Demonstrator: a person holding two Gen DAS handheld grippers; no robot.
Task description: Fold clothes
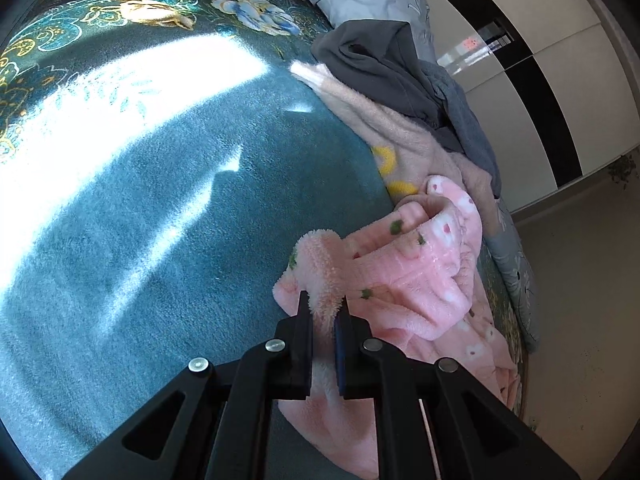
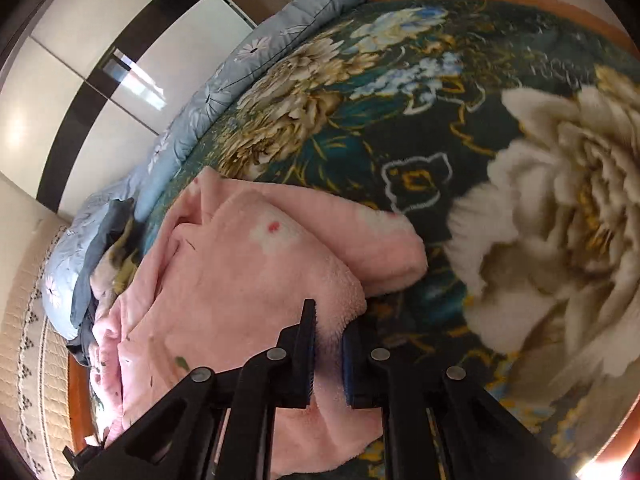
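While the pink fleece garment (image 1: 404, 276) lies bunched near the blanket's (image 1: 160, 220) edge, beside other clothes, it is clamped by the left gripper (image 1: 323, 314) and right gripper (image 2: 330, 326). The spreading step is judged in hand; next, 2 grips must be drawn apart.

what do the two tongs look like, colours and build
Both the left tongs and the right tongs are matte black plastic linkages with triangular cutouts and round silver pivot pins. Each has flat fingers; a blue pad lines the inner face. No cables or sleeves show.
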